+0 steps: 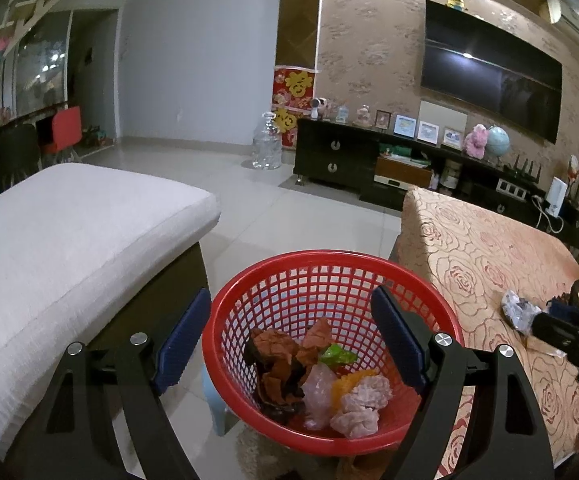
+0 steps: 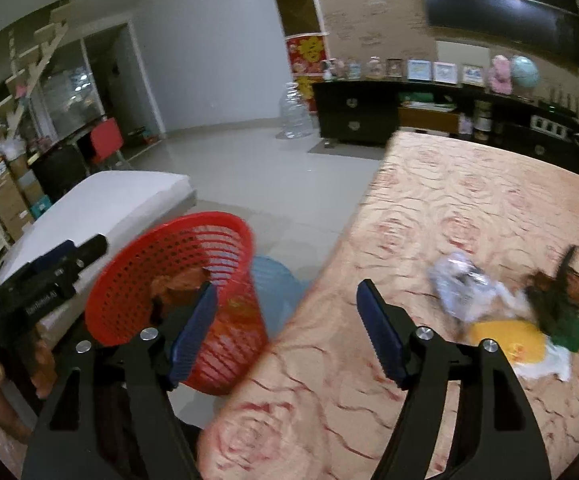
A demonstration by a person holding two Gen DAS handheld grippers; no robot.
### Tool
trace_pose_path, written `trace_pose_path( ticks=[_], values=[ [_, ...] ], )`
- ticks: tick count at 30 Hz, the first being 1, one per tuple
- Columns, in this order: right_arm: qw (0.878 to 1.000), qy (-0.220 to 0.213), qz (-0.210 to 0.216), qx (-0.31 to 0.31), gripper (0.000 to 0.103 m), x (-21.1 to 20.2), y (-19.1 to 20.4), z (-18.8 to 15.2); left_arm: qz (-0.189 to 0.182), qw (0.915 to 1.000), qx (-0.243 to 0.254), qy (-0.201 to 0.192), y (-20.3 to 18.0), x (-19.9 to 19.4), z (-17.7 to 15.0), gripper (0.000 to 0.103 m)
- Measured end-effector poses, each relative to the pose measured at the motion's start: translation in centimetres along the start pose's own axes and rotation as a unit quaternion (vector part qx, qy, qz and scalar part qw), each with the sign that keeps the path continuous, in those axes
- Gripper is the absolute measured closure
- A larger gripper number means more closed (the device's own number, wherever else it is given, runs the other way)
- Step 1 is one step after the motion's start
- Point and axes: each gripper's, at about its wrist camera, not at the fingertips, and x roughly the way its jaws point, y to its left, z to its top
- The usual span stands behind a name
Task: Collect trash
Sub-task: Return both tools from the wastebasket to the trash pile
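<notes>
Left wrist view: left hand-held gripper point(image 1: 291, 338) spread wide, empty, over red basket point(image 1: 329, 276) off the surface's point(image 1: 489, 248) left edge; inside, crumpled wrappers point(image 1: 321, 372), brown, pink, green, orange. Right wrist view only: right hand-held gripper point(image 2: 285, 330) spread, empty, above the surface's left edge; remaining trash pile point(image 2: 505, 312), silver, yellow, green, white, dark, near the right edge.

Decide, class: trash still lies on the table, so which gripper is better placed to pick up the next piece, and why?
Right. The right gripper is open over the table, with the trash pile just ahead to its right. The left gripper is open over the red basket, off the table's edge.
</notes>
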Motion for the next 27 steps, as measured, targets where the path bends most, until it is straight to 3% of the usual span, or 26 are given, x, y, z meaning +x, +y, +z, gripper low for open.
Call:
trace_pose_path(
  ticks=[8, 17, 20, 27],
  values=[
    [0.997, -0.002, -0.078, 0.020, 0.029, -4.0, -7.3, -2.9, -0.002, 0.9996, 0.028, 0.000, -1.7, -0.2, -0.4, 0.024],
    [0.985, -0.009, -0.135, 0.109, 0.026, -6.9, -15.7, -6.0, -0.007, 0.9975, 0.070, 0.010, -4.5, 0.0, -1.1, 0.024],
    [0.979, -0.011, -0.165, 0.121, 0.025, -7.2, -17.2, -6.9, -0.014, 0.9967, 0.078, 0.017, -5.4, 0.2, -1.3, 0.024],
    [0.975, -0.003, -0.170, 0.141, 0.023, -7.3, -18.6, -8.0, -0.037, 0.9948, 0.093, 0.020, -7.8, 0.1, -1.3, 0.024]
  ],
)
